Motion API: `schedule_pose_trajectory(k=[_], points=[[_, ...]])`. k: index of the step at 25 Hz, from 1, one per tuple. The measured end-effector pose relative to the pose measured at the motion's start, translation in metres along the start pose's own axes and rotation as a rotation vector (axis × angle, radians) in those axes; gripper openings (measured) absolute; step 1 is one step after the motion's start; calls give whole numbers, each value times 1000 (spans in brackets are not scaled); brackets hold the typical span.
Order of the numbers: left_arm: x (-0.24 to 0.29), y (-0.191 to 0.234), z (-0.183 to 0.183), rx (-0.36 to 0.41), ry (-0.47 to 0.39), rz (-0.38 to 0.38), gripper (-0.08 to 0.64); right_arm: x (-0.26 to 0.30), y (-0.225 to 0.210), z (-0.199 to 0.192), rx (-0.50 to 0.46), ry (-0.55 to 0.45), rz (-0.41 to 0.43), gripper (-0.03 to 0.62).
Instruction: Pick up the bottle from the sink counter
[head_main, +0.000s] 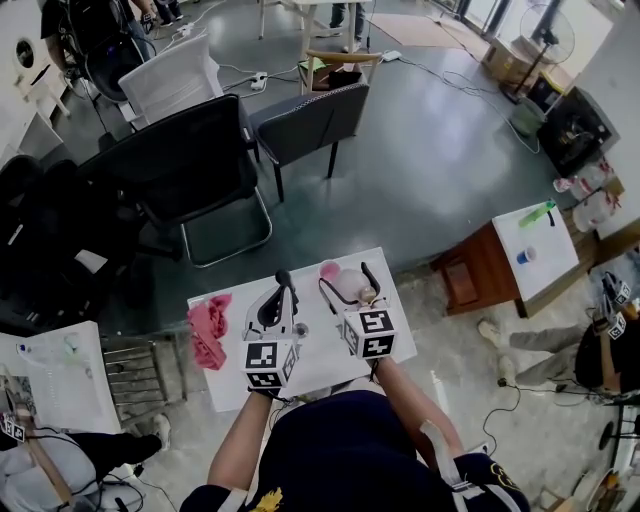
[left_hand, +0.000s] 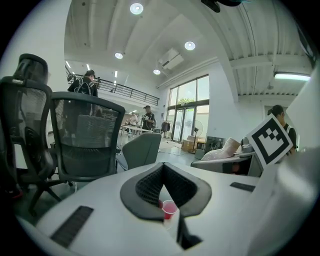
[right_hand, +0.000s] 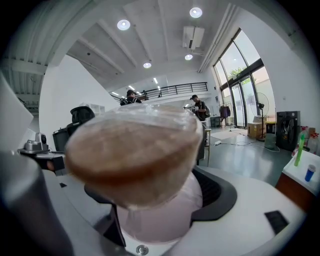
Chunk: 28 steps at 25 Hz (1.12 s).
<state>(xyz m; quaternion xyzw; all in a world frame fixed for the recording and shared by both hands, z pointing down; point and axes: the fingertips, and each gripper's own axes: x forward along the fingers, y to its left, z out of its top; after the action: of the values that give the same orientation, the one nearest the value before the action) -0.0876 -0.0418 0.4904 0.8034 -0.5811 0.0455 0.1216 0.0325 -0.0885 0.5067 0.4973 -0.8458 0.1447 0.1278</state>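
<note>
The bottle (head_main: 348, 285) is pale pink and see-through, with a brownish end. My right gripper (head_main: 345, 282) is shut on it and holds it above the white table (head_main: 320, 365). In the right gripper view the bottle (right_hand: 135, 150) fills the middle between the black jaws, its brown end towards the camera. My left gripper (head_main: 285, 282) hovers just left of it, jaws pressed together and holding nothing. In the left gripper view, the left gripper (left_hand: 164, 176) has its pads meeting in a V, and a small pink cup-like thing (left_hand: 169, 209) shows below them.
A crumpled pink cloth (head_main: 208, 330) lies on the table's left part. Beyond the table stand a black office chair (head_main: 185, 165) and a grey chair (head_main: 310, 120). A wooden side table (head_main: 480, 270) is at the right. Another person's legs (head_main: 545, 345) show at the right.
</note>
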Motion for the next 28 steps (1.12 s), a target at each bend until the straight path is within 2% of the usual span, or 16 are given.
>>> schedule_pose_trajectory(k=[16,28], points=[[-36,19,29,18,-67,44,17,-29,32,42,-3,-87,42,436],[-47,23,42,33,-87,45,18,-46,46,63,-10,-126,57,436]])
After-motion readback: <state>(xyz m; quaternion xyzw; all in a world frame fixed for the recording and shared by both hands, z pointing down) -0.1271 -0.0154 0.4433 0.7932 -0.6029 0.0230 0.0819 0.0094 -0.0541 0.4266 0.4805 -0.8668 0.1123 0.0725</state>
